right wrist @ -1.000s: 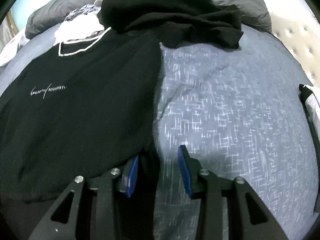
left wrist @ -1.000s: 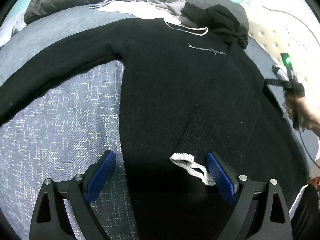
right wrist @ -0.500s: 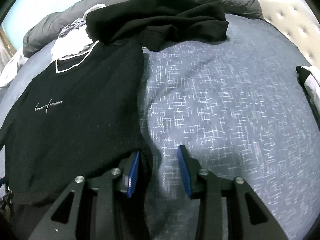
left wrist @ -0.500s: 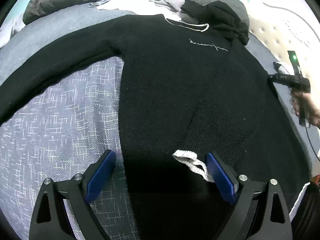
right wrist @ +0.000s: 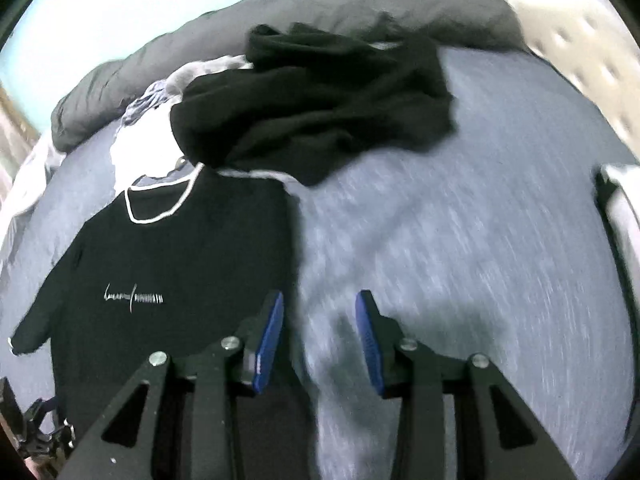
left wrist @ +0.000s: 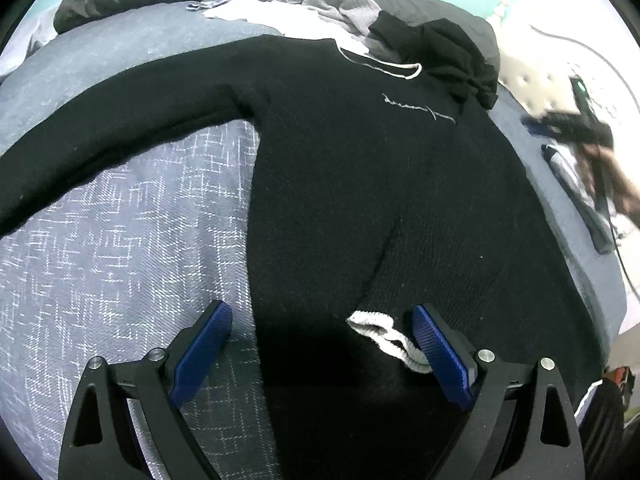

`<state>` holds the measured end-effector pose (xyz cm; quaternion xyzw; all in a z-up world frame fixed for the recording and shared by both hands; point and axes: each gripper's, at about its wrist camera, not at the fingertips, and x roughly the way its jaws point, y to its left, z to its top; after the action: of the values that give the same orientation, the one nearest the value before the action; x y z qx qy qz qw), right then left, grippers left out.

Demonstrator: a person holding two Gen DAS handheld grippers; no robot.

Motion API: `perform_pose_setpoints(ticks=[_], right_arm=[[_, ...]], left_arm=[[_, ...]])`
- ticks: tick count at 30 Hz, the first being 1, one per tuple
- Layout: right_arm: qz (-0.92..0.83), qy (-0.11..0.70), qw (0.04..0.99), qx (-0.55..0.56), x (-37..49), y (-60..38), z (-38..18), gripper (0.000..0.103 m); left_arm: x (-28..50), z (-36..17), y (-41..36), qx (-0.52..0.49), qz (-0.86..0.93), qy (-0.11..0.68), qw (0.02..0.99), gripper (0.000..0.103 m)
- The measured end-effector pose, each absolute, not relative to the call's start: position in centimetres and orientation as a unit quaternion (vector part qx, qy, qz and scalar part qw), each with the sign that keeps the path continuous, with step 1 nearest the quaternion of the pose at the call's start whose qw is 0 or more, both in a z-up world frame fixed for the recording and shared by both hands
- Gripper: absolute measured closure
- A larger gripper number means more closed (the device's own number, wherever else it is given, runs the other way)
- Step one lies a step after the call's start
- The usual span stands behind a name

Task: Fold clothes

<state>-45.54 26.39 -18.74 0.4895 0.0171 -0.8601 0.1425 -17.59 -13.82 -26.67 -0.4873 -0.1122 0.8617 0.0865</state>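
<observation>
Across the grey-blue patterned bedspread lay the black knit sweater with white-trimmed collar, one sleeve folded in. Left gripper gaped wide over its hem; right gripper hovered part-open, empty, beside its edge.

Two tongs, one black sweater (maybe four garments heaped).

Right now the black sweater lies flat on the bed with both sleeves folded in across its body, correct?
Not quite. Only one sleeve is folded across the black sweater, its white cuff near the hem; the other sleeve lies stretched out over the bed. The left wrist view shows this.
</observation>
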Motion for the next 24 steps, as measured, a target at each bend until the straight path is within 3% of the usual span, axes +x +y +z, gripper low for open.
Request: perform_pose_setpoints(ticks=[14, 15, 16, 17, 22, 23, 24], right_arm=[[-0.845, 0.124, 0.096, 0.511, -55.9, 17.6, -22.6, 0.065], [-0.842, 0.127, 0.092, 0.516, -56.3, 17.5, -22.9, 0.069], [-0.839, 0.128, 0.091, 0.521, -56.7, 17.5, -23.4, 0.083], [-0.838, 0.128, 0.088, 0.522, -57.0, 17.5, -23.6, 0.088], [-0.846, 0.103, 0.066, 0.519, -58.1, 18.3, -24.0, 0.092], [-0.85, 0.097, 0.056, 0.515, -58.2, 18.7, -23.9, 0.102], [-0.856, 0.101, 0.034, 0.506, -58.3, 19.1, -23.6, 0.103]], left_arm=[[-17.7, -27.4, -13.8, -0.491, 0.857, -0.114, 0.106, 0.005], [-17.7, -27.5, -13.7, -0.491, 0.857, -0.113, 0.107, 0.005], [-17.7, -27.5, -13.7, -0.491, 0.857, -0.112, 0.107, 0.005], [-17.7, -27.4, -13.7, -0.491, 0.857, -0.112, 0.108, 0.004], [-17.5, -27.5, -13.9, -0.491, 0.856, -0.116, 0.113, 0.005], [-17.6, -27.5, -13.9, -0.491, 0.856, -0.116, 0.113, 0.005], [-17.6, -27.5, -13.9, -0.49, 0.856, -0.116, 0.113, 0.005]])
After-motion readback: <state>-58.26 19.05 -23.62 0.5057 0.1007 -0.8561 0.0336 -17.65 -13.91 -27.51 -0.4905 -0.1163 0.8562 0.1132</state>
